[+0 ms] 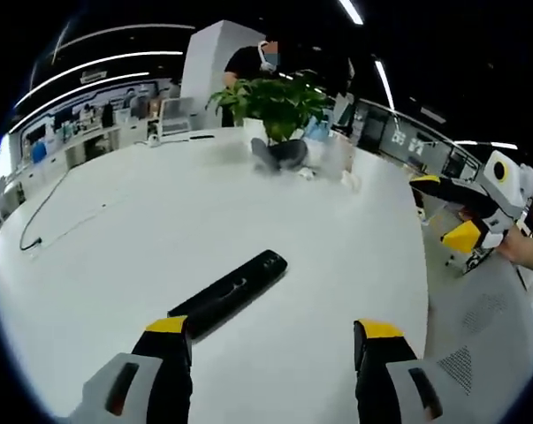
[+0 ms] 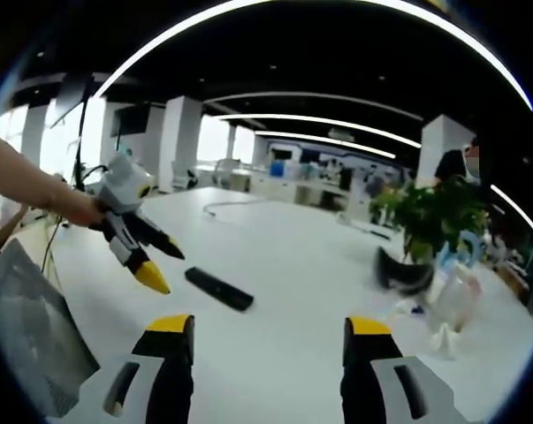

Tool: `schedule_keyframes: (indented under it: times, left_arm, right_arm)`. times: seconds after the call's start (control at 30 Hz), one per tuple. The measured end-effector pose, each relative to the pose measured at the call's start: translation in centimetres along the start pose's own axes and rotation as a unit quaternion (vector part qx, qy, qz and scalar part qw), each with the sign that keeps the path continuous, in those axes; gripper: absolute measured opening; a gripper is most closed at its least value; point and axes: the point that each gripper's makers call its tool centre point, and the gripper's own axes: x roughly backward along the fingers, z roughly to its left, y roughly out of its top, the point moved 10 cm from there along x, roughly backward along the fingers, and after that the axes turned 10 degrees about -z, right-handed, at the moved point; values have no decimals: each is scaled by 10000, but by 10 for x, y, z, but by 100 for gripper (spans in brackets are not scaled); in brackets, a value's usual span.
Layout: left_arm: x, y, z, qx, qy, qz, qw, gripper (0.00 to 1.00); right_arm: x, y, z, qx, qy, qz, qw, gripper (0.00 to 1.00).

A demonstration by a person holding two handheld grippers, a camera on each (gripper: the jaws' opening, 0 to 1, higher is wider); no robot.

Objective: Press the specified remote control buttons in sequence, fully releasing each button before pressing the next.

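The black remote control (image 1: 229,293) lies flat on the white table (image 1: 160,221), its near end partly hidden behind the left gripper's (image 1: 273,340) jaw; its buttons are too blurred to read. Both the left gripper and the right gripper (image 2: 270,336) gape wide, holding nothing.

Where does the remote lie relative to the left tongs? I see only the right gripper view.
Observer: In the left gripper view, the remote lies ahead of the left tongs, with its near end beside their left jaw, not between the jaws.
Operator: Are my right tongs above the table?
Observer: No. The right tongs hang open beyond the table edge, above a grey mesh chair.
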Motion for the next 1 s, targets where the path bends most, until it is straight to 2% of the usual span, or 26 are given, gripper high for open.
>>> schedule_keyframes:
  times: [0.2, 0.33, 0.6, 1.0]
  left_arm:
    - [-6, 7, 4, 13, -52, -49, 10000, 77]
    - [-9, 11, 8, -158, -69, 64, 9998, 77]
    - [-15, 16, 16, -197, -111, 102, 9997, 76]
    - [-29, 19, 29, -399, -194, 357, 9984, 76]
  right_arm:
    - [0, 0, 0, 8, 1, 26, 10000, 66]
    - [0, -1, -1, -17, -7, 43, 10000, 66]
    - [0, -2, -1, -50, -4, 77, 10000, 65]
    - [-1, -4, -3, -98, -28, 133, 9999, 65]
